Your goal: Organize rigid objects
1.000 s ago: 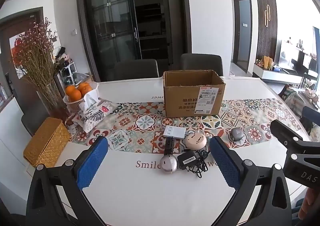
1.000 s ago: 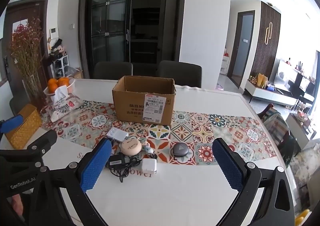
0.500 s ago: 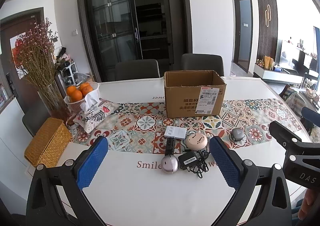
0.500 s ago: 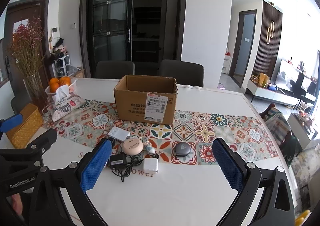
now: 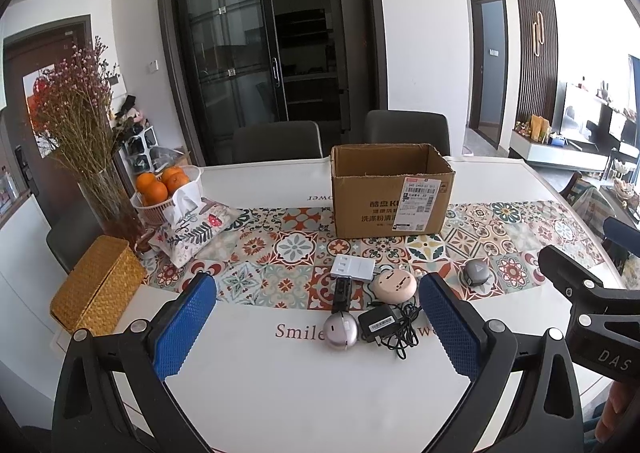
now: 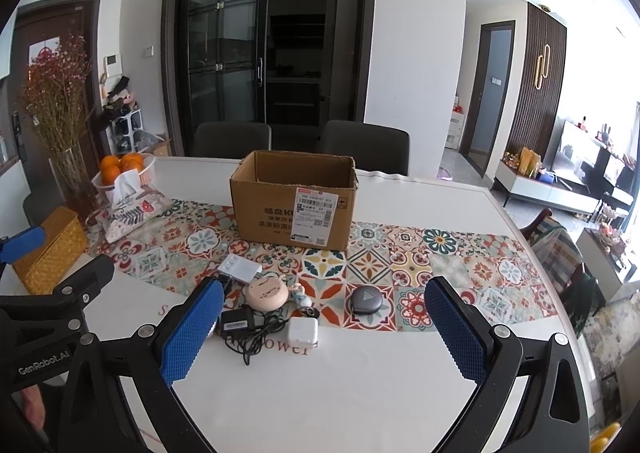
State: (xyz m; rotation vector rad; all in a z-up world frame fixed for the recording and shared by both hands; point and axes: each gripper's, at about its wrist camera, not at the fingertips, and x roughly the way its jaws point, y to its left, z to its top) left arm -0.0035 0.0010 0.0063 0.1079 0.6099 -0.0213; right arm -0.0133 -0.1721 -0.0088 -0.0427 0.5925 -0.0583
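Observation:
An open cardboard box [image 5: 390,193] [image 6: 296,199] stands on the patterned runner. In front of it lies a cluster of small items: a white flat hub [image 5: 354,267] [image 6: 240,268], a pink round case [image 5: 394,285] [image 6: 267,293], a black charger with cable [image 5: 378,325] [image 6: 238,323], a silver round device [image 5: 341,329], a white cube charger [image 6: 303,331] and a grey round case [image 5: 476,272] [image 6: 366,299]. My left gripper [image 5: 316,329] and right gripper [image 6: 320,333] are both open and empty, held above the table's near side, short of the cluster.
At the left stand a woven yellow box [image 5: 96,285], a floral tissue pouch [image 5: 196,229], a basket of oranges [image 5: 164,189] and a vase of dried flowers [image 5: 80,125]. Two dark chairs [image 5: 276,147] stand behind the table [image 5: 280,393]. A plaid-covered chair [image 6: 560,249] stands at the right.
Both views shift only slightly; both grippers have drifted a little back and up. Nothing on the table has moved.

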